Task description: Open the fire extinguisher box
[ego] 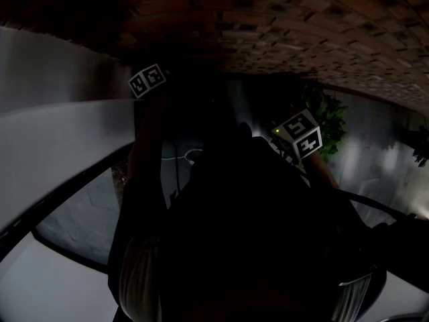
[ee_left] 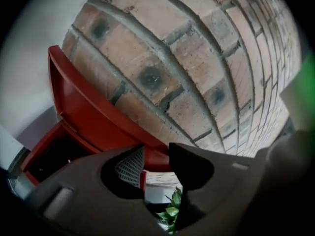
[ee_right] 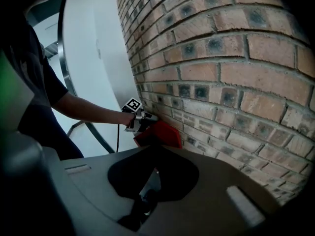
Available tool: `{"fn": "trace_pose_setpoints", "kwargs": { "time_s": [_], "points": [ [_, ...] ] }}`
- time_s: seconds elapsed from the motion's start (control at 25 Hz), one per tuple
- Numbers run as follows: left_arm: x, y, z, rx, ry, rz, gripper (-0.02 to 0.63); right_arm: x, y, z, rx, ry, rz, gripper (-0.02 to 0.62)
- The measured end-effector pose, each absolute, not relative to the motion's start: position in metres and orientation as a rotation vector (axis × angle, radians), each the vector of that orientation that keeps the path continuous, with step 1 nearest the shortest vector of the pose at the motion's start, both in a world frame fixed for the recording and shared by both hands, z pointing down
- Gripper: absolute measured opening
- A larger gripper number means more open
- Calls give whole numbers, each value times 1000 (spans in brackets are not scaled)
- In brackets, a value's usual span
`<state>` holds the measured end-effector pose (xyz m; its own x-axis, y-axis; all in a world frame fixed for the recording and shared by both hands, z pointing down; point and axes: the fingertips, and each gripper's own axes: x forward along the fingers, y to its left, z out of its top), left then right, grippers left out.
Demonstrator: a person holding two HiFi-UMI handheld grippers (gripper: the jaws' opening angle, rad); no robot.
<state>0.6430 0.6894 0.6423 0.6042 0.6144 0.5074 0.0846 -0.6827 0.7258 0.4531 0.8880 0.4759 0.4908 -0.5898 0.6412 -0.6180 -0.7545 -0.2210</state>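
Observation:
The red fire extinguisher box stands against a brick wall, its dark inside showing. Its red lid is swung up and back toward the bricks. My left gripper is shut on the lid's edge, which runs across the gap between its fingers. The right gripper view shows the same grip from a distance: the left gripper sits on the lid. My right gripper hangs back from the box, its dark fingers together with nothing between them. The head view is very dark; only the two marker cubes stand out.
A brick wall runs along the right, with a white curved wall and a metal rail behind. A green plant grows beyond the box and also shows as a plant in the head view. The person's arm reaches across to the box.

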Motion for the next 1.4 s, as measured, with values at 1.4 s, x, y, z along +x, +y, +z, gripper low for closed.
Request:
{"fn": "trace_pose_setpoints", "kwargs": {
  "time_s": [1.4],
  "points": [
    [649,695,653,2643,812,1410,195,449,890,473,2556,-1188,1065,2]
  ]
}}
